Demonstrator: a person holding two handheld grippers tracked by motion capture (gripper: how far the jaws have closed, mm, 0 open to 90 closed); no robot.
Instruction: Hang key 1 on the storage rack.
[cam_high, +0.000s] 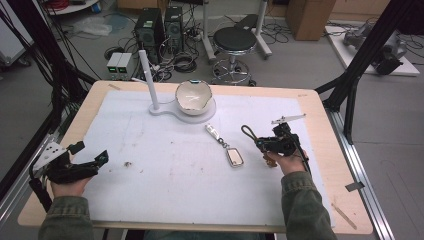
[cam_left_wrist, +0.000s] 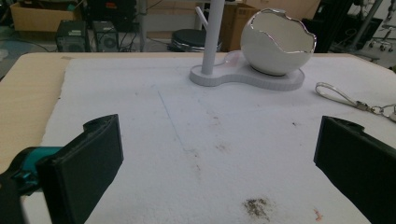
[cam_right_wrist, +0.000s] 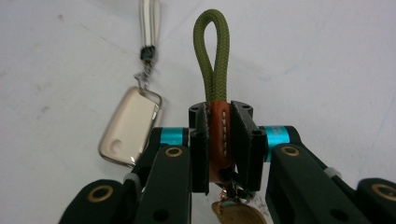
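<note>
My right gripper (cam_high: 261, 143) (cam_right_wrist: 219, 116) is shut on a keychain with an olive cord loop (cam_high: 248, 132) (cam_right_wrist: 212, 51) and a brown stitched leather band (cam_right_wrist: 219, 135); the band sits between the jaws and the loop sticks out ahead. A brass piece (cam_right_wrist: 236, 212) hangs below the jaws. A second keychain with a silver-framed tag (cam_high: 234, 157) (cam_right_wrist: 130, 133) lies on the white mat (cam_high: 165, 175) just left of that gripper. My left gripper (cam_high: 91, 151) (cam_left_wrist: 215, 163) rests open at the mat's left edge, nothing between its jaws.
A white stand with an upright post (cam_high: 149, 80) (cam_left_wrist: 212, 32) and an eggshell-shaped bowl (cam_high: 192, 96) (cam_left_wrist: 275, 42) sits at the back centre of the mat. A small brown stain (cam_left_wrist: 254, 207) marks the mat ahead of the left gripper. Stool and computers stand beyond the table.
</note>
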